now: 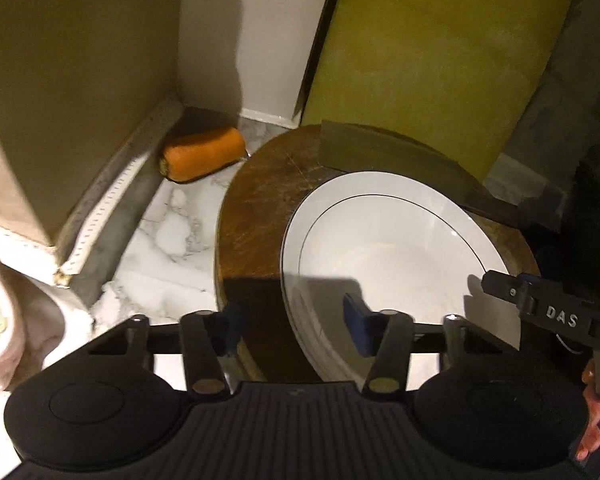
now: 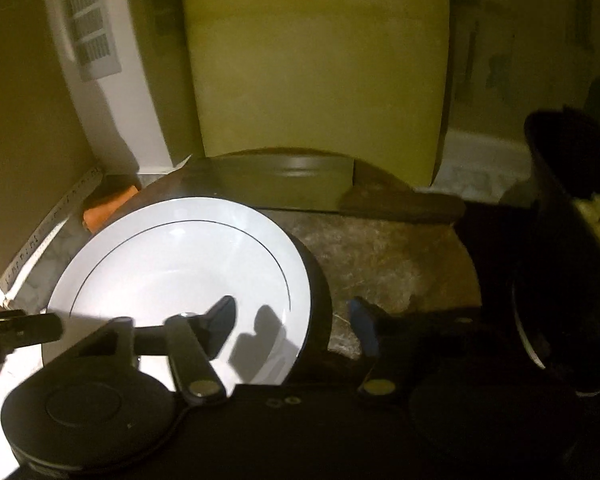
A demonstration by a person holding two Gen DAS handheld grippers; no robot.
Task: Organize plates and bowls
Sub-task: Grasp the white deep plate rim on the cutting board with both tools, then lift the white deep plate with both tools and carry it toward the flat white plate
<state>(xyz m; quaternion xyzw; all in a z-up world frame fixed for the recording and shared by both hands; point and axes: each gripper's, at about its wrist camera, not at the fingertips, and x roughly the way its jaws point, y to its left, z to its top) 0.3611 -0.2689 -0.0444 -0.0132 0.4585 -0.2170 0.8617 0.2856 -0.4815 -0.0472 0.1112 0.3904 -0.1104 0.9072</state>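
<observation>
The plate [image 1: 388, 248] is white with one thin dark ring inside its rim, and it lies on a dark brown, scuffed round board [image 1: 260, 208]. Left of the board, an orange carrot [image 1: 202, 154] rests on white marble with grey veins [image 1: 168, 236]; behind the board stands an olive-green panel [image 1: 432, 60].

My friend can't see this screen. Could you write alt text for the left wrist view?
A white plate lies on a round dark wooden board, its near left rim between the left tool's open fingers. An orange carrot piece sits on the marble counter behind.
</observation>
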